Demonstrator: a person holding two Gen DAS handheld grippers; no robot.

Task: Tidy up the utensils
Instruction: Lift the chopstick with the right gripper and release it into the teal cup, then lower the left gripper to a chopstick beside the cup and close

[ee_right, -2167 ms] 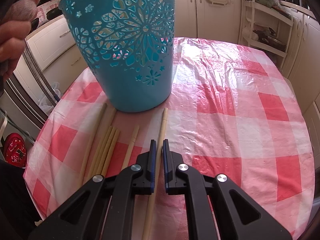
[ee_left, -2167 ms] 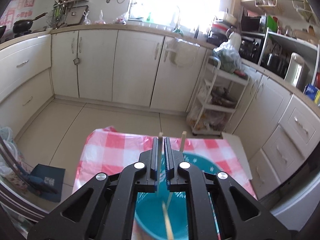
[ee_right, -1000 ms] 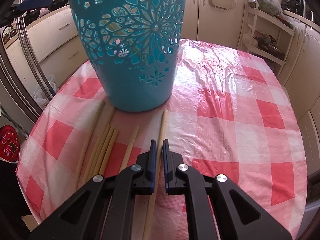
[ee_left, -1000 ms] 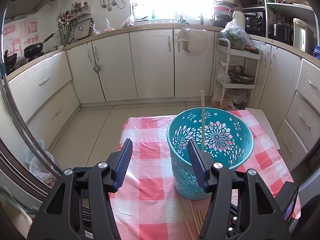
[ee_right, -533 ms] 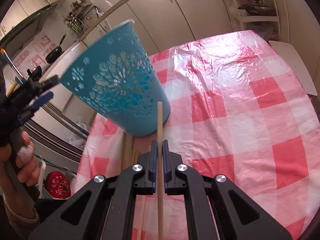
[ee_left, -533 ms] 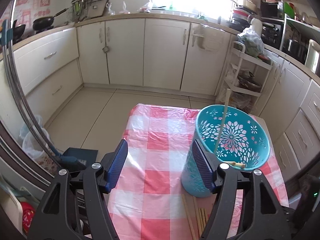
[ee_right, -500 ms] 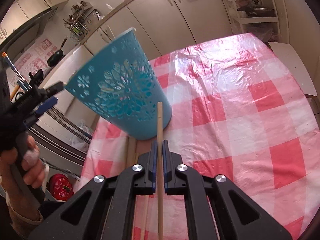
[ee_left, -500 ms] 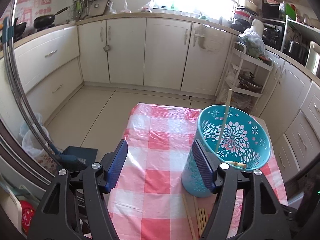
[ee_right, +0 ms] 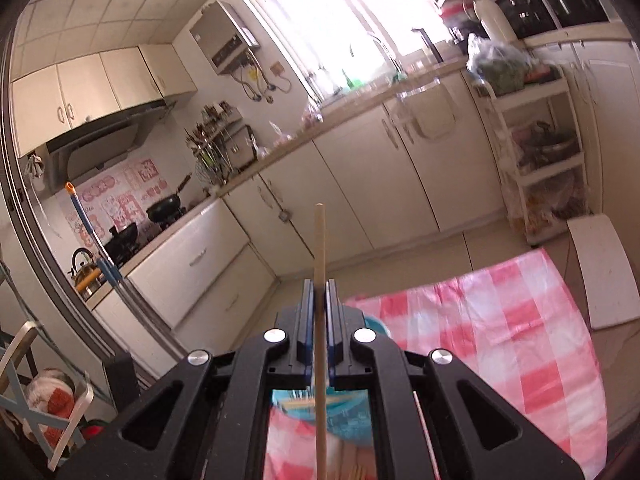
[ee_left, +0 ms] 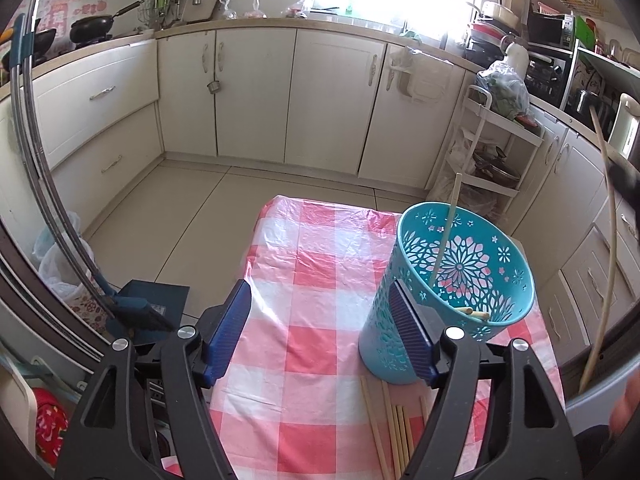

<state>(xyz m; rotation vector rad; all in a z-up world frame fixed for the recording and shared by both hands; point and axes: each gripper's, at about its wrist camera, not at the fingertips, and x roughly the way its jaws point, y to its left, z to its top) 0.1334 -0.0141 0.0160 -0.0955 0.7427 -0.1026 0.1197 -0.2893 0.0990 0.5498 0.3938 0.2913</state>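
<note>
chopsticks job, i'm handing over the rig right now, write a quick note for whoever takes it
Right hand-held gripper: shut on one chopstick, held upright above the blue basket.
Left hand-held gripper: open, empty, over the checked tablecloth beside the basket.
Done: at least one stick leans inside the basket, and more ends show by its rim.
Left: drop in the held one, then the loose chopsticks lying on the cloth in front of the basket.

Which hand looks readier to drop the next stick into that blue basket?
The right. The right gripper is shut on a chopstick and is above the blue basket. The left gripper is open and empty, beside the basket.
</note>
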